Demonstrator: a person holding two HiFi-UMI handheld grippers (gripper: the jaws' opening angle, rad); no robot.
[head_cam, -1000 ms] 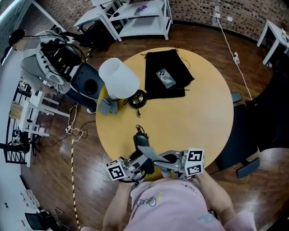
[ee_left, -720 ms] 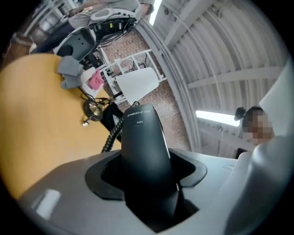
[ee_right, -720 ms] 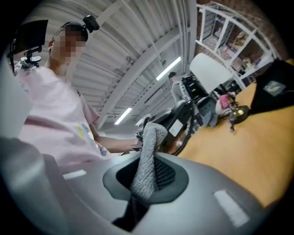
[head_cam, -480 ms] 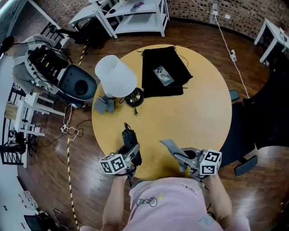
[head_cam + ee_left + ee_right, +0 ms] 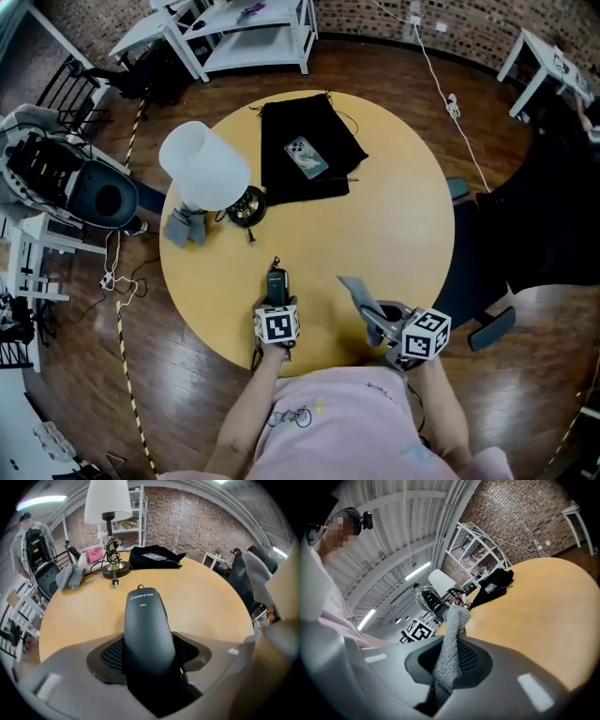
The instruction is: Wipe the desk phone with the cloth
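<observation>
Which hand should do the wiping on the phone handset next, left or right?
Right, most likely. The right tool is shut on the grey cloth, so it can rub. The left tool grips the black handset and should just steady it.

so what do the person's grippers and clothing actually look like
The left gripper and right gripper are grey moulded plastic, with broad rounded jaws lined by black mesh-textured pads. Each carries a white cube printed with black square markers. No cables show on either. The person wears a pale pink short-sleeved top with a small bicycle print.
</observation>
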